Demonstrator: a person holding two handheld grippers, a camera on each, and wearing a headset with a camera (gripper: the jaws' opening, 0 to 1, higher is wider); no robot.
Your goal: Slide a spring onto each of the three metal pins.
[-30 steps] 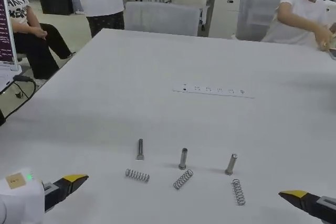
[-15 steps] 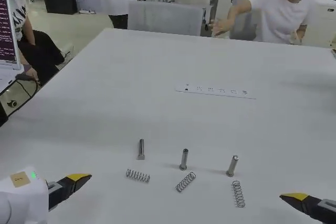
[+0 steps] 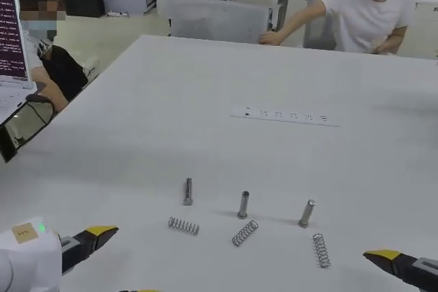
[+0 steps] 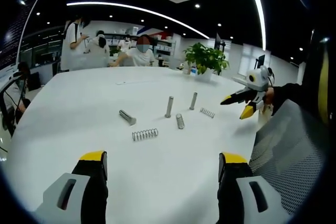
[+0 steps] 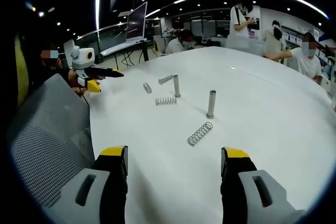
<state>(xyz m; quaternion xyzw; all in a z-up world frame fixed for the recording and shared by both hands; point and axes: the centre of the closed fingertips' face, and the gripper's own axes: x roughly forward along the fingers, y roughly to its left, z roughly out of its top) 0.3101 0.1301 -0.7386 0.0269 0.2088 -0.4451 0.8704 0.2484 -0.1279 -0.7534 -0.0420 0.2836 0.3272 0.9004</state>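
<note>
Right, both your tools are empty, jaws spread wide. The left gripper (image 4: 163, 157) and the right gripper (image 5: 174, 152) hang low at the near edge of the table (image 3: 171, 100), one on each side of the work.

Just ahead of them three springs lie in a loose row: the left spring (image 3: 183, 226), the middle spring (image 3: 244, 232) and the right spring (image 3: 320, 250). They look light, thin-wired and bouncy. Expect them to roll on the smooth top, and to squash or flick away under a hard pinch. Take one gently across its coils near one end, leaving the other end open for threading.

Just behind each spring is a pin. The middle pin (image 3: 243, 204) and the right pin (image 3: 307, 213) stand upright on small feet. They are stiff but probably easy to topple, so come down straight. The left pin (image 4: 127, 117) lies on its side, so you will likely need your other gripper to steady it.

The tabletop is pale, matte and flat. Farther off, a white power strip (image 3: 284, 116) lies well apart from the parts. Past the far edge are a grey chair (image 3: 219, 22) and a seated person (image 3: 369, 11) in a busy office.
</note>
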